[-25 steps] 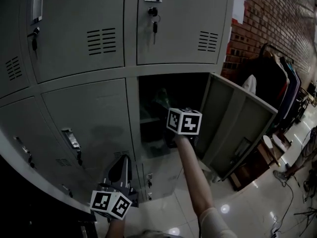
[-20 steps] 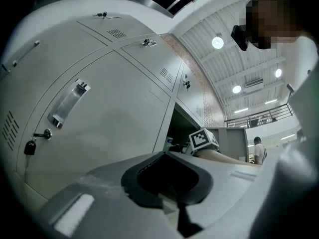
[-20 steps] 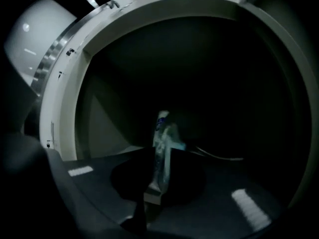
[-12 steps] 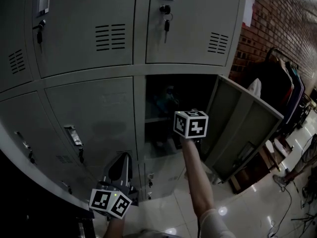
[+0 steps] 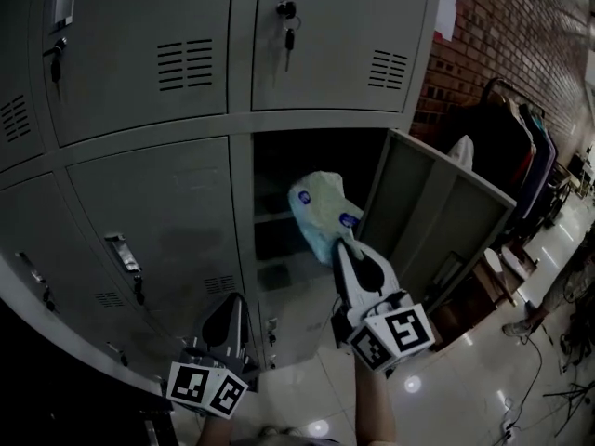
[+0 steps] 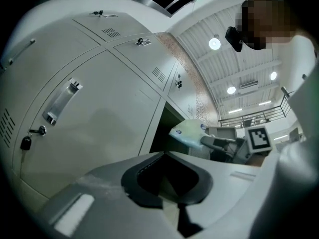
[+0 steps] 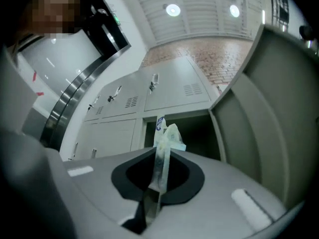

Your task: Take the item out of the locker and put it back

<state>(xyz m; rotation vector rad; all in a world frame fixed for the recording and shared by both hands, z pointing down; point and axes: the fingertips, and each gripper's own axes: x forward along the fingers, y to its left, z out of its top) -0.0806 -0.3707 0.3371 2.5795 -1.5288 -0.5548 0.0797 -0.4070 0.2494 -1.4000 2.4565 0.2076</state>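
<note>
Before grey lockers [image 5: 158,203], one with its door [image 5: 437,221] swung open, a pale plastic bag [image 5: 321,214] is pinched by the closed right gripper [image 5: 340,245]; the left gripper [image 5: 234,299] is shut, empty

Your head camera looks steeply down on the lockers [image 5: 149,193] from close by, the open locker [image 5: 279,170] near centre and its door [image 5: 437,221] at three o'clock. The camera on your left hand-held gripper [image 5: 232,297], low at seven o'clock, faces up along the locker fronts. The one on your right hand-held gripper [image 5: 342,245] looks straight into the open locker. All three views share that opening and the bag [image 5: 321,214].
</note>
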